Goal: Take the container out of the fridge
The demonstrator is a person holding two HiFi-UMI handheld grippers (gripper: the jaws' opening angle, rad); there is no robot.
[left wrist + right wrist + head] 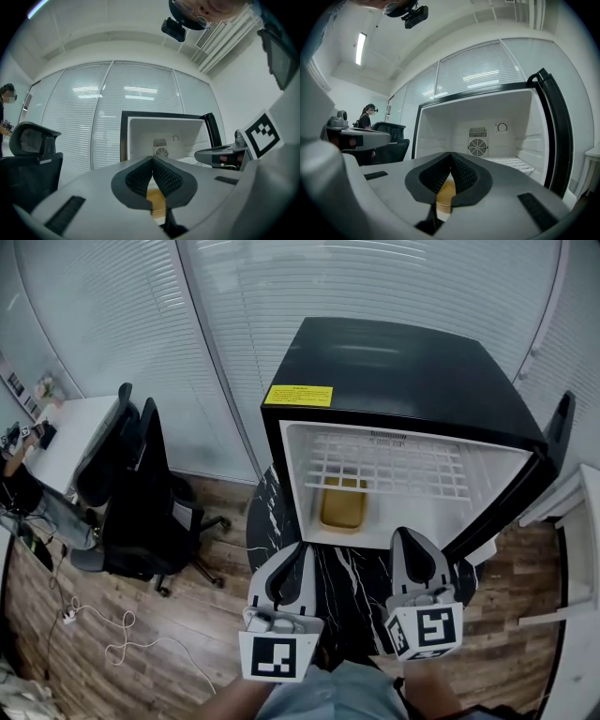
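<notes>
A small black fridge (403, 371) stands open, its door (525, 484) swung to the right. A yellow-brown container (343, 505) sits on the white floor inside, below the wire shelf (394, 470). My left gripper (292, 563) and right gripper (412, 549) hover side by side just in front of the opening, both shut with nothing between the jaws. In the left gripper view a sliver of the container (157, 200) shows behind the closed pads. In the right gripper view the container (446, 193) also peeks out below the closed pads.
A black office chair (141, 493) stands to the left on the wooden floor, with a white cable (112, 634) lying near it. A white desk (66, 437) sits at far left, a person (365, 117) beside it. Window blinds line the back. White furniture (577, 559) stands at right.
</notes>
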